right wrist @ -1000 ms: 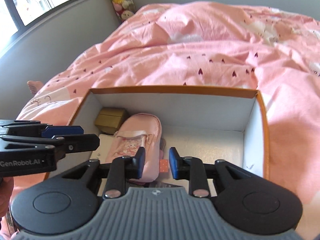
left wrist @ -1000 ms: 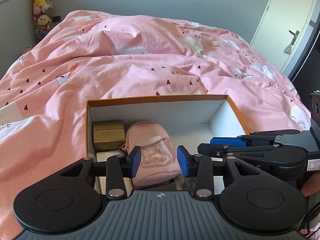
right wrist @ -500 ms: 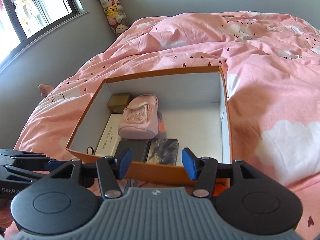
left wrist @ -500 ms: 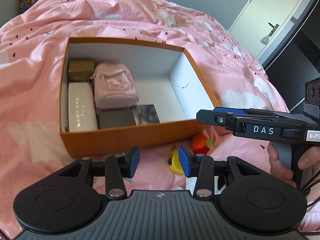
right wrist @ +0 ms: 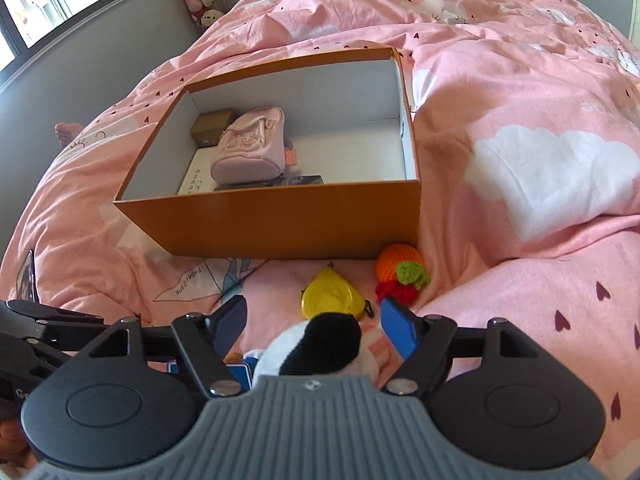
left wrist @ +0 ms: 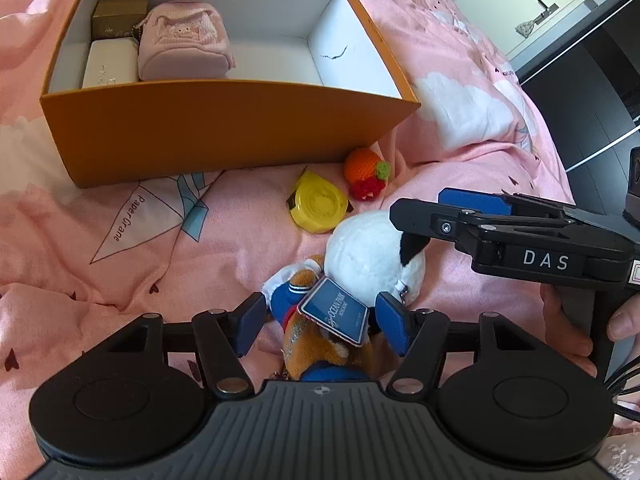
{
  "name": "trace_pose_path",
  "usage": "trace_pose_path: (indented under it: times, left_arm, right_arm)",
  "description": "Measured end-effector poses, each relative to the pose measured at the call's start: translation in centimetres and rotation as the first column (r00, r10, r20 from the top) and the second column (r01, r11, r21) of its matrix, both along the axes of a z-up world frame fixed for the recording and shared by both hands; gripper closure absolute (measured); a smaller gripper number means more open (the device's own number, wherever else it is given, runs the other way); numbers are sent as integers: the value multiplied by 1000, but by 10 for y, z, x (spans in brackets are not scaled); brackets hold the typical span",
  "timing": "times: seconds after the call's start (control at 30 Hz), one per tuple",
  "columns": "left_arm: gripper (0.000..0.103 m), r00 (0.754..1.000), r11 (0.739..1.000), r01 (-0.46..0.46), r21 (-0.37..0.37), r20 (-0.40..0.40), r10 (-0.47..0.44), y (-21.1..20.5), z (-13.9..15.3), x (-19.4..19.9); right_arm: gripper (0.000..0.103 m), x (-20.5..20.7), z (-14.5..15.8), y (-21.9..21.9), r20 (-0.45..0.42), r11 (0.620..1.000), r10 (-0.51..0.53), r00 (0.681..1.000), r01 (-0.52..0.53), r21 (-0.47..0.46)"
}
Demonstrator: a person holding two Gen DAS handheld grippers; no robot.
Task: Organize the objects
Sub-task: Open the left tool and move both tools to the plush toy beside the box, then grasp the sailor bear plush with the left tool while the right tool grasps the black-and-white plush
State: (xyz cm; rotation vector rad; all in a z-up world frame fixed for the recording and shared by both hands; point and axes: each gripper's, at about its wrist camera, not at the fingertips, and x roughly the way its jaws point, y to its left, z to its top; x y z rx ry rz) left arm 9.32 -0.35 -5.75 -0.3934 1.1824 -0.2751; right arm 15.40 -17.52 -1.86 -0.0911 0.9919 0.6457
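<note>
Left wrist view: left gripper [left wrist: 322,322] has just been opening; jaws wide, straddling a brown plush toy [left wrist: 316,344] in blue clothing with a blue tag, pads not pressing it. A white-and-black plush [left wrist: 368,256] lies just beyond, beside a yellow tape measure [left wrist: 320,204] and an orange crochet fruit [left wrist: 364,168]. The orange box [left wrist: 224,124] holds a pink mini backpack [left wrist: 184,46].

Right wrist view: right gripper [right wrist: 314,326] has likewise just been opening; jaws spread either side of the white-and-black plush [right wrist: 320,346], no contact visible.
</note>
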Motion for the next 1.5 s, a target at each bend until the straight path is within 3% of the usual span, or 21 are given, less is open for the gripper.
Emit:
trace_pose_path:
  times: [0.2,0.37,0.6,0.63,0.7,0.8,1.1,1.27,1.4,1.5]
  left_arm:
    - [26,996,998,43,-53,-78,-47,-10,-17,-2]
    - [24,992,998,48,-50,-115,-54,-16,-31,0]
    - [39,988,998,27,-49,-148,-34,-17,-44,0]
    - [41,989,998,27,-48,-142,-33,-17,-43,-1]
    - [43,991,999,25,-43,-132,-31,-18,-41,-3]
    - [45,993,999,12,-41,-113,-16,-16,-38,-7]
    - [46,997,997,-75,-13,0,75,10,-12,-16]
    - [46,989,991,-125,41,89,121,35,3,-19]
    - [46,977,981,-189,47,109,183,50,1,-16]
    - [46,970,972,-202,117,158,183,47,-3,-12]
  right_arm:
    - [23,-8,-13,-7,-49,997,-3,999,-1,-79]
    - [22,-12,-25,-9,-84,996,5,996,-13,-92]
    - [20,-11,-38,0,-133,992,38,990,-54,-113]
    - [22,-11,-38,0,-134,992,41,990,-56,-111]
    - [36,-11,-39,0,-156,994,59,986,-72,-79]
    - [45,-13,-38,1,-160,995,67,985,-78,-63]
    - [50,-10,-24,10,-100,995,85,991,-90,-44]
    - [51,-6,-13,21,-55,993,109,993,-111,-31]
    - [52,-2,-8,29,-44,991,135,990,-136,-5]
    - [53,2,-8,40,-31,988,152,988,-152,3]
